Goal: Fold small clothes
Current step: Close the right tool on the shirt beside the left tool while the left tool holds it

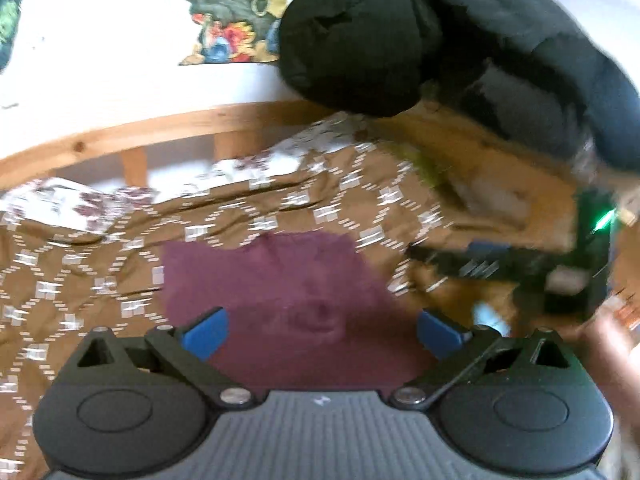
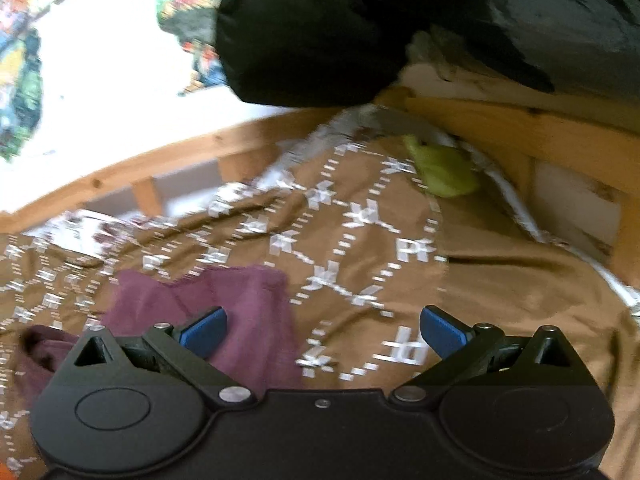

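Left wrist view, far left: brown bedspread [image 1: 100, 248] with a white diamond pattern, rumpled, spread across the whole middle band. Above it, a curved wooden bed rail [image 1: 120, 140], and in the upper left a white surface bearing a colourful printed cloth [image 1: 236, 20]. Low in the centre: a maroon garment [image 1: 272, 292], lying flat on the bedspread, roughly rectangular, with a soft puckered wrinkle near its lower middle and a somewhat uneven top edge. Over its near edge: left gripper [image 1: 322, 330], jaws spread wide apart, blue pads [image 1: 206, 334] clear of each other, nothing pinched; contact with the fabric impossible to judge. Upper right: a bulky black padded garment [image 1: 400, 32] draped over the rail. Right edge: the other gripper's dark body, blurred, with a green light.

Right wrist view, lower left: the same maroon garment [image 2: 224, 304], here bunched and creased, a folded lump trailing off toward the left edge. To its right, patterned bedspread [image 2: 360, 240]. Bottom centre: right gripper [image 2: 322, 332], likewise wide open, left pad over the maroon cloth, right pad over bare bedspread, gripping nothing. Upper right of centre: a small yellow-green cloth [image 2: 440, 168] beside the rail [image 2: 520, 128].
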The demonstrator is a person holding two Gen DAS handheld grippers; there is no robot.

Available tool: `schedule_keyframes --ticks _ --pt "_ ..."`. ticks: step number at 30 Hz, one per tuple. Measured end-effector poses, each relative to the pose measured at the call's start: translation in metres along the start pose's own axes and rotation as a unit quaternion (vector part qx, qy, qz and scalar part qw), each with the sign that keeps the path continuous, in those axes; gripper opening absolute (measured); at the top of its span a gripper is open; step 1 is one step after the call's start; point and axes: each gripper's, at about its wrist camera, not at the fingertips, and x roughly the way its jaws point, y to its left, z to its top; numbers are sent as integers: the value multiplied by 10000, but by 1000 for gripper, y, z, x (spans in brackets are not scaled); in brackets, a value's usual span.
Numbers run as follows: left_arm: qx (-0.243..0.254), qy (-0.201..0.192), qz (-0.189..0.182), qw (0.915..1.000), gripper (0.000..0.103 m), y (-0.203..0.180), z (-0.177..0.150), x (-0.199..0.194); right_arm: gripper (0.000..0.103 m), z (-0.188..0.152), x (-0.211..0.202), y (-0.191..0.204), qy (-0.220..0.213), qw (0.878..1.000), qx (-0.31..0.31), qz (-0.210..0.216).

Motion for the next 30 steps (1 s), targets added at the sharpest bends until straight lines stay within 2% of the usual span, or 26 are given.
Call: schedule_keyframes --ticks 4,8,11,16,19,21,24,25,29,30 --pt "-2 209 373 9991 102 18 -25 11 102 0 -3 11 -138 9955 120 931" --pt "-124 137 623 9979 102 29 -44 20 102 -4 14 22 358 9786 451 1977" --pt "-144 133 759 9969 102 34 -55 23 102 -7 29 33 608 9686 608 2334" --pt "-119 78 709 9974 101 34 -61 26 102 -9 69 39 1094 9608 1341 2168" --pt "62 -15 672 9977 94 27 -62 25 100 -15 87 36 1358 9520 1779 2087" --pt "177 -47 682 9975 87 21 -61 25 98 -17 89 38 1369 9525 1769 2067" --pt "285 -8 729 9969 64 15 -63 27 89 -16 91 47 1333 9540 1672 2102" --pt "319 39 724 9969 53 14 -63 29 86 -17 91 49 1336 9547 1632 2099" --pt "463 65 657 9967 36 9 -66 31 75 -19 91 56 1387 9587 1386 2059" --pt "525 57 655 9965 35 7 -67 31 69 -20 92 57 1399 9594 1332 2053"
